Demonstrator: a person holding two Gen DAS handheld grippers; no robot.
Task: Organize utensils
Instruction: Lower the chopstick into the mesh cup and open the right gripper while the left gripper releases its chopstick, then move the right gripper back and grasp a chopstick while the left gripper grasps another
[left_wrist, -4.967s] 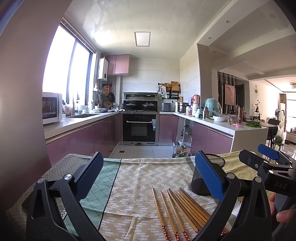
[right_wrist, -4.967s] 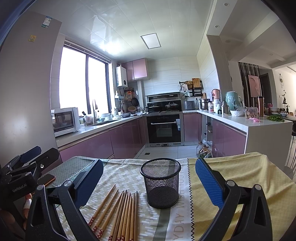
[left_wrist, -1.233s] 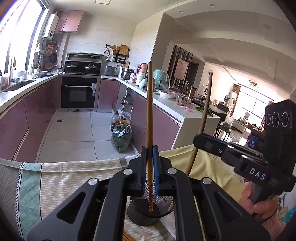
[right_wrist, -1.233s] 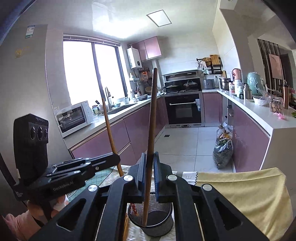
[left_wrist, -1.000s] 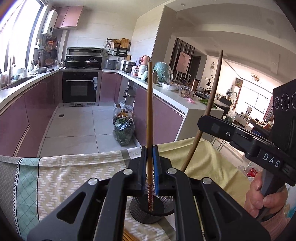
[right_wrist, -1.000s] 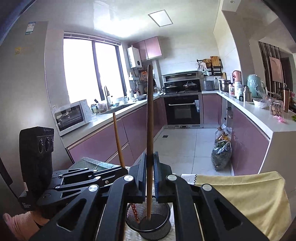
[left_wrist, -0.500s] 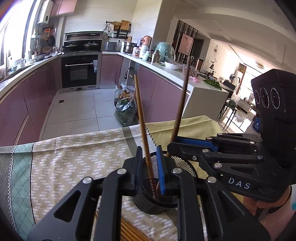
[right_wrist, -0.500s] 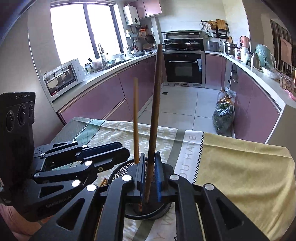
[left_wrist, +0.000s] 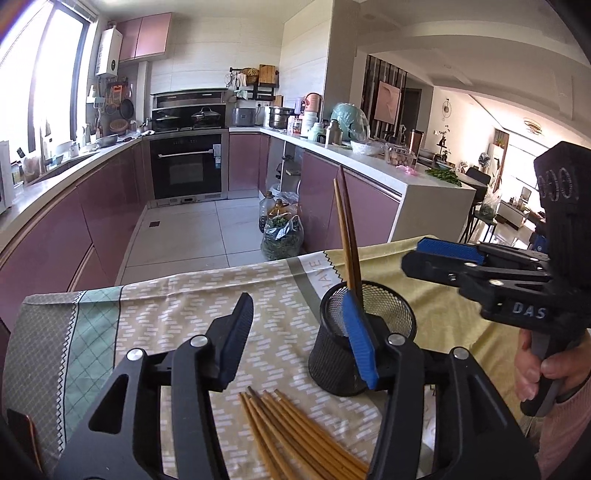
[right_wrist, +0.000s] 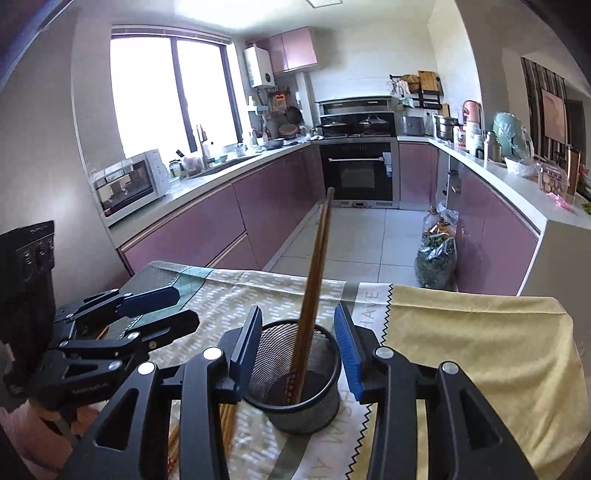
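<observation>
A black mesh cup (left_wrist: 332, 363) stands on the patterned tablecloth (left_wrist: 177, 306), with two wooden chopsticks (left_wrist: 347, 236) leaning in it. Several loose chopsticks (left_wrist: 295, 435) lie on the cloth in front of it. My left gripper (left_wrist: 299, 332) hovers left of the cup; its jaws are opening and only cloth shows between them. In the right wrist view, my right gripper (right_wrist: 299, 341) is over the cup (right_wrist: 317, 413). Its jaws are opening with the two chopsticks (right_wrist: 317, 258) standing free between the pads. The left gripper (right_wrist: 173, 308) sits at left, the right gripper (left_wrist: 432, 256) at right.
The table's far edge (right_wrist: 295, 277) drops to the kitchen floor, with purple cabinets beyond. A person's hand (left_wrist: 535, 373) holds the right gripper's handle. A yellow part of the cloth (right_wrist: 480, 350) covers the table right of the cup. A bag (right_wrist: 436, 262) sits on the floor.
Both grippers were shut on an upright chopstick each over the cup. Both have sunk and opened, and the two chopsticks now lean together inside the cup.
</observation>
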